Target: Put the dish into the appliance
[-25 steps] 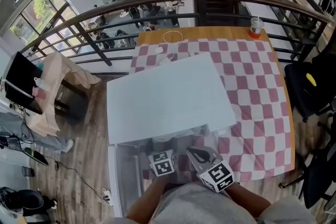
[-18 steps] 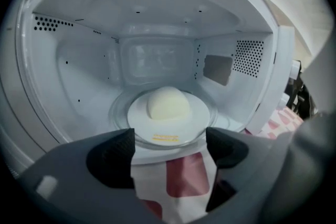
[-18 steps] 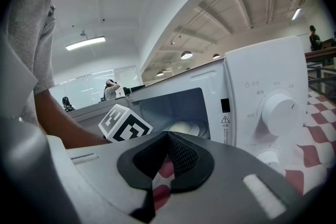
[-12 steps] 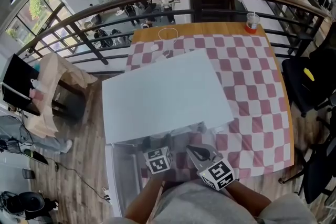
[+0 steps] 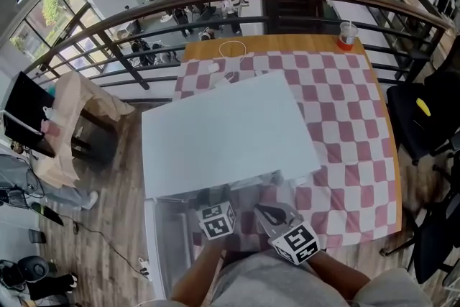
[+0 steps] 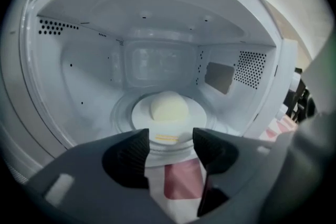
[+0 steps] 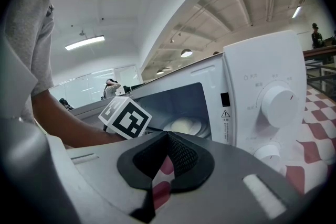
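Now, dish [image 6: 140, 116] in microwave [image 6: 79, 81]; left gripper [image 6: 170, 147] jaws closing empty; right gripper [image 7: 167, 159] jaws together.

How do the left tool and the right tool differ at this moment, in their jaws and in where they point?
Jaws: the left tool has its jaws apart, closing with nothing between them; the right tool has them shut together.
Aim: the left tool looks into the open microwave, at the plate inside; the right tool looks along the microwave's front, toward its upper knob.
Both are empty.
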`<state>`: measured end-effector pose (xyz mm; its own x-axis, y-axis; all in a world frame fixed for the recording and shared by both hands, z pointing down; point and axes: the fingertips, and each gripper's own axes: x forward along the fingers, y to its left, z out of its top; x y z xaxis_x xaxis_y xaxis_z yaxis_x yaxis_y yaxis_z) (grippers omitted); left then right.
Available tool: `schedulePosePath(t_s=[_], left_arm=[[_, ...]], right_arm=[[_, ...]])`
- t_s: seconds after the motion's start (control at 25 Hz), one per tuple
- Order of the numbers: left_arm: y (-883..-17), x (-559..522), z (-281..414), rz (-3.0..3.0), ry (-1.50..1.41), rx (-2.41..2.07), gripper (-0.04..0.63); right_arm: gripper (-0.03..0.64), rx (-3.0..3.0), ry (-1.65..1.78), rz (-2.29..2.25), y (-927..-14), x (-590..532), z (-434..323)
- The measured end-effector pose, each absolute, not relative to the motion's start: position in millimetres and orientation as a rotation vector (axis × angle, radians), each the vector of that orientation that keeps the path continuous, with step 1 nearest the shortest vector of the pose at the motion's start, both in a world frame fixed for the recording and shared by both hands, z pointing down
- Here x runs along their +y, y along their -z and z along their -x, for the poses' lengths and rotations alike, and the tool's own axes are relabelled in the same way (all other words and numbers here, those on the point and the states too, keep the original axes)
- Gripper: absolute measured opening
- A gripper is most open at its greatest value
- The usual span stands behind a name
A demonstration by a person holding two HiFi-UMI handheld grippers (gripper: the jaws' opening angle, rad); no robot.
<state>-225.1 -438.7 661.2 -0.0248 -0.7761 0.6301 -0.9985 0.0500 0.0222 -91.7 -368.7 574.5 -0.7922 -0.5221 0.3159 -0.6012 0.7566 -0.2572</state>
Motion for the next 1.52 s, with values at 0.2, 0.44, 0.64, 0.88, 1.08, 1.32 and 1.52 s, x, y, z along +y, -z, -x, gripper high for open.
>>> schedulePosePath(t_s=[0.2,0.44,0.64,0.88,1.08,1.32,1.52], left_arm=[[-659.1,-447.5,227.4,-1.784,-0.614,-1.867,0.219],[-639.0,-427.5,228.6,-1.815,-0.520,-1.862,0.015],[-619.4,-389.5,221.4,-1.887,-0.443,-1.849,0.012],[-589.3,-330.3,202.3,-2.021,-0.342,-1.808,0.012],[-574.2,-276.9,196.6,-2.064,-0.324,-1.775,0.011],[-556.0,-213.1,199.6,-2.110,-0.274,-1.789,0.011],[-554.6,-155.9,197.6,-2.125,-0.253,-1.787,0.011]], right_arm=[[-0.002,-2.735,-0.488,-0.883,-572.8,-370.0,92.1],[-0.002,-2.731,-0.453,-0.915,-566.5,-363.9,86.0],[-0.002,-2.705,-0.412,-0.928,-564.7,-348.1,88.2],[-0.002,-2.701,-0.379,-0.942,-556.2,-316.5,92.4],[-0.002,-2.690,-0.354,-0.950,-554.2,-282.6,97.4],[-0.002,-2.686,-0.301,-0.933,-549.6,-225.5,102.3],[-0.002,-2.668,-0.272,-0.965,-551.9,-172.4,92.9]])
